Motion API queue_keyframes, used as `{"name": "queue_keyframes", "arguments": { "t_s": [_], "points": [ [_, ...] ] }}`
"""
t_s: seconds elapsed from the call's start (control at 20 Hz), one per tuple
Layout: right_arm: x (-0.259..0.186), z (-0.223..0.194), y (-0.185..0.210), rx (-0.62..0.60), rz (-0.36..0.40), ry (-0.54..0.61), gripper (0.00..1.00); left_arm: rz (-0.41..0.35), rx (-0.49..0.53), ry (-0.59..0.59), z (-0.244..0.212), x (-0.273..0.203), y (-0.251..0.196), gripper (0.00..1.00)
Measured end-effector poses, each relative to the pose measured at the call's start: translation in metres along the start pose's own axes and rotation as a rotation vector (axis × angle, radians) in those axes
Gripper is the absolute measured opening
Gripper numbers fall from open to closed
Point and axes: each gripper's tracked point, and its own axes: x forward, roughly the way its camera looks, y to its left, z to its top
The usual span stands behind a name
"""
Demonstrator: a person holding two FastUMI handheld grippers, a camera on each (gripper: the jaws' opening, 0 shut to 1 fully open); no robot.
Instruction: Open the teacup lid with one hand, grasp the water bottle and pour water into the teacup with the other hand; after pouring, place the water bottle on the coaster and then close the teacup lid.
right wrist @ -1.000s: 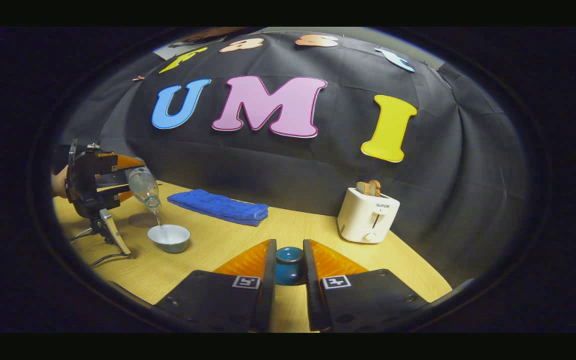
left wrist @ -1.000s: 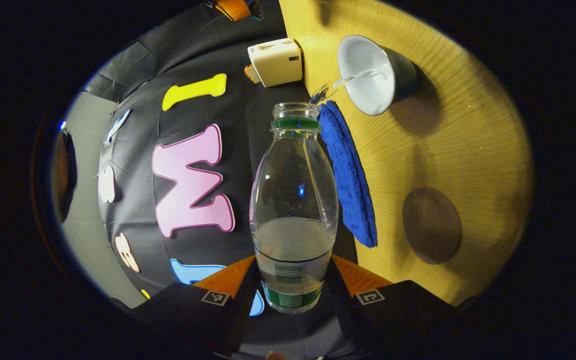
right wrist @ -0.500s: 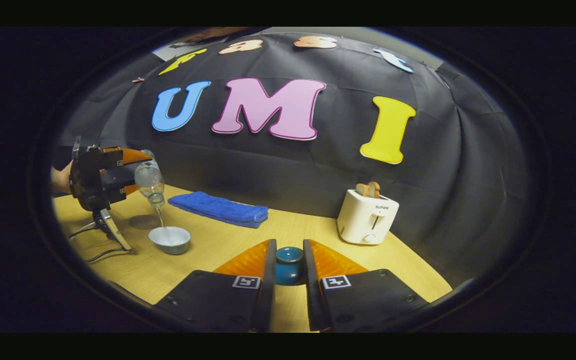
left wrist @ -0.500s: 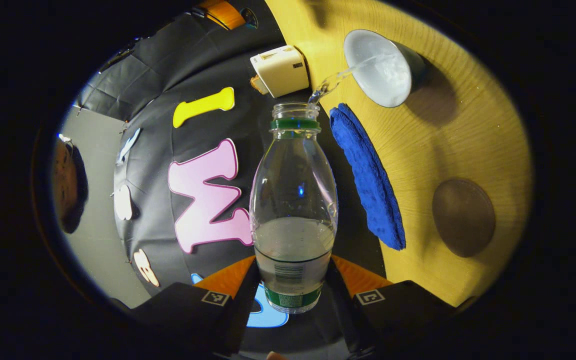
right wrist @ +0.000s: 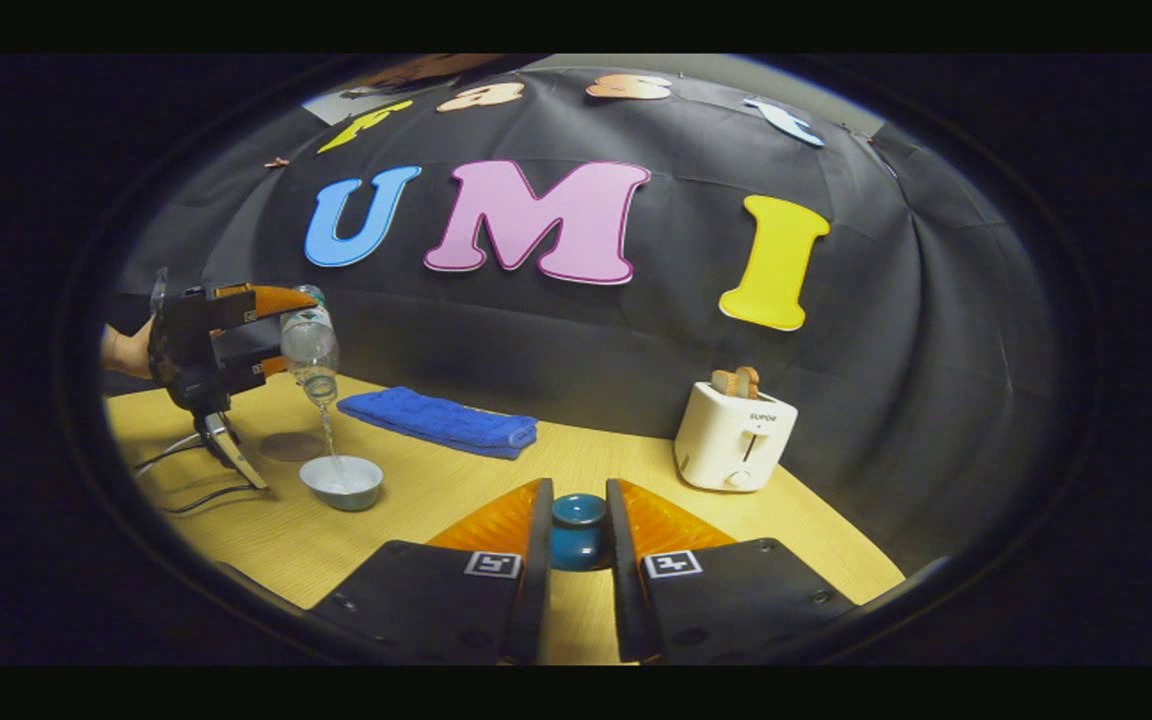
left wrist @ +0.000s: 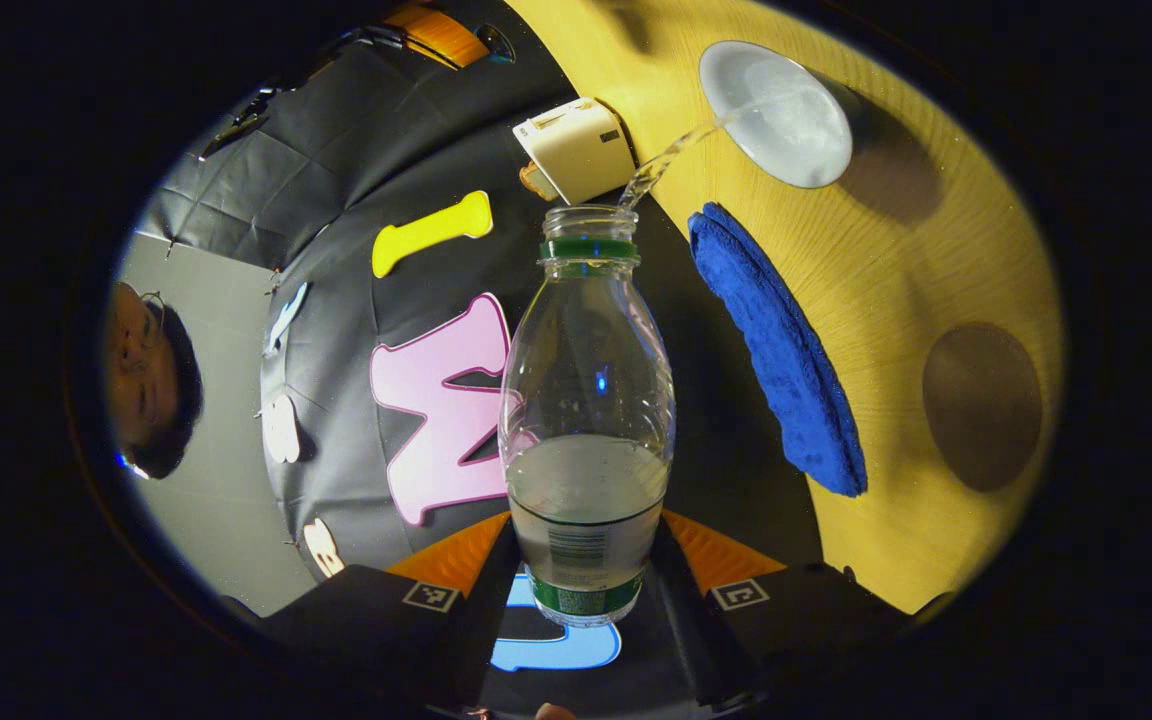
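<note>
1. My left gripper [left wrist: 584,580] pinches the clear ribbed plastic water bottle [left wrist: 586,420], tipped, streaming into the round teacup [left wrist: 776,112].
2. My right gripper [right wrist: 578,545] clamps the glossy teal teacup lid [right wrist: 577,530].
3. Since earlier, the bottle has risen higher above the cup.

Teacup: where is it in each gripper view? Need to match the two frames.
Left gripper view: teacup at upper right on the table, lid off, a stream from the water bottle landing in it.
Right gripper view: teacup at lower left, under the tilted water bottle.
Shared landmark: blue towel, lying just beside the teacup.
</note>
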Motion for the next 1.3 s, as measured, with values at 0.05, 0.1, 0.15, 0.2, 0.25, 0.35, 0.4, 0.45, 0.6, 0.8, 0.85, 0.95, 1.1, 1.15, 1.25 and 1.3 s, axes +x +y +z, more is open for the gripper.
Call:
{"name": "queue_keyframes", "arguments": {
  "t_s": [0.05,0.1,0.15,0.2,0.25,0.35,0.4,0.45,0.6,0.8,0.85,0.95,1.1,1.15,1.25,1.3],
  "points": [
    [0.000,0.000,0.000,0.001,0.000,0.002,0.25,0.006,0.009,-0.014,0.000,0.002,0.001,0.76],
    [0.000,-0.001,-0.001,0.003,-0.001,0.002,0.25,0.008,0.015,-0.022,0.001,0.003,0.001,0.76],
    [0.000,0.000,-0.002,0.005,-0.004,0.001,0.25,0.015,0.021,-0.026,0.000,0.004,0.003,0.76],
    [0.000,0.000,-0.002,0.007,-0.007,-0.001,0.25,0.025,0.030,-0.032,0.001,0.004,0.006,0.76],
    [-0.001,0.001,-0.002,0.008,-0.008,-0.002,0.25,0.040,0.038,-0.040,0.001,0.005,0.010,0.76],
    [0.000,0.001,-0.001,0.008,-0.007,-0.004,0.26,0.065,0.045,-0.049,0.001,0.007,0.017,0.76],
    [0.000,0.000,-0.001,0.007,-0.006,-0.004,0.26,0.077,0.053,-0.059,0.003,0.008,0.021,0.76],
    [0.000,0.000,-0.001,0.008,-0.008,-0.004,0.26,0.085,0.062,-0.070,0.005,0.010,0.022,0.76],
    [-0.001,0.001,-0.001,0.012,-0.013,-0.010,0.25,0.091,0.074,-0.097,0.008,0.012,0.024,0.76],
    [-0.001,0.001,-0.001,0.009,-0.013,-0.010,0.25,0.098,0.086,-0.110,0.010,0.013,0.028,0.76],
    [-0.001,0.001,-0.001,0.009,-0.014,-0.011,0.25,0.100,0.089,-0.115,0.011,0.013,0.029,0.76],
    [-0.001,0.001,-0.002,0.011,-0.018,-0.011,0.25,0.096,0.083,-0.118,0.012,0.015,0.029,0.76],
    [-0.001,0.001,-0.002,0.013,-0.022,-0.010,0.25,0.088,0.078,-0.114,0.013,0.015,0.025,0.76],
    [-0.001,0.002,-0.002,0.013,-0.024,-0.012,0.25,0.082,0.071,-0.106,0.011,0.015,0.024,0.76],
    [-0.002,0.001,-0.001,0.014,-0.023,-0.010,0.25,0.050,0.030,-0.076,0.005,0.015,0.019,0.76],
    [-0.001,0.001,0.000,0.014,-0.022,-0.009,0.25,0.019,-0.010,-0.050,-0.001,0.015,0.013,0.76]
  ]
}}
